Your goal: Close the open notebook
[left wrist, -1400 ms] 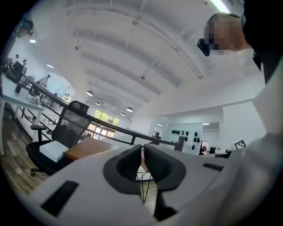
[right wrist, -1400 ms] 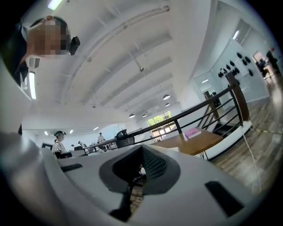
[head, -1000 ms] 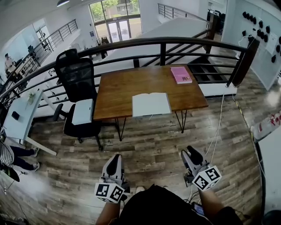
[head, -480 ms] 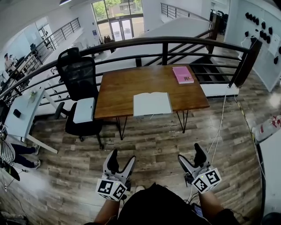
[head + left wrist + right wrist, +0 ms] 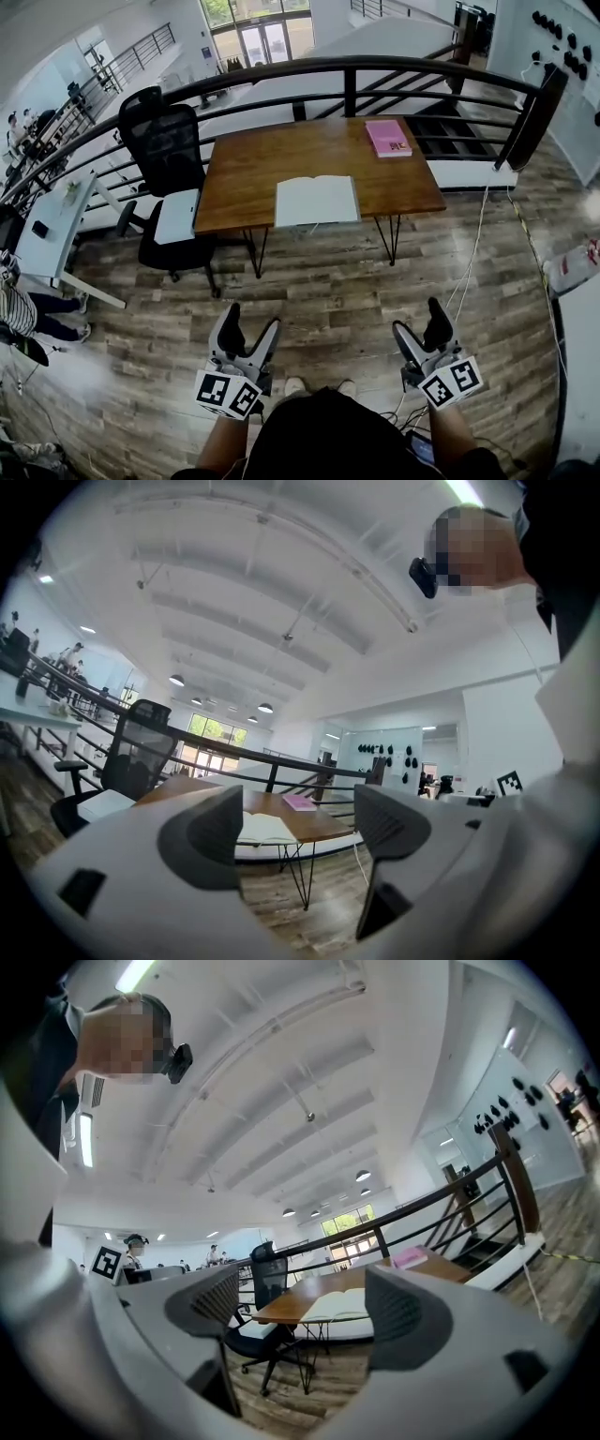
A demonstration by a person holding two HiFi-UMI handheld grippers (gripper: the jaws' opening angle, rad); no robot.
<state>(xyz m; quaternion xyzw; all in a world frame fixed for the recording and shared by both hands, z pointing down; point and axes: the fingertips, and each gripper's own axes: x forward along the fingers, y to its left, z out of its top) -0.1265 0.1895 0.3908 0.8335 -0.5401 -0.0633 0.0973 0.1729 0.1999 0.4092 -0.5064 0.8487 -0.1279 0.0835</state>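
Here, in the head view, the open notebook (image 5: pixel 317 201) lies at the near edge of the wooden table (image 5: pixel 272 155), upper centre, well apart from the left gripper (image 5: pixel 251 326) and right gripper (image 5: pixel 420 323) at the bottom. In the left gripper view its jaws, just opened, stand wide and empty, the notebook far off between them. The right gripper view shows the same: jaws just opened, bare, the notebook distant in the gap.

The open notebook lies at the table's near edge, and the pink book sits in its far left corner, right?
No: the head view shows the pink book in the far right corner. The open notebook does lie at the near edge of the table.
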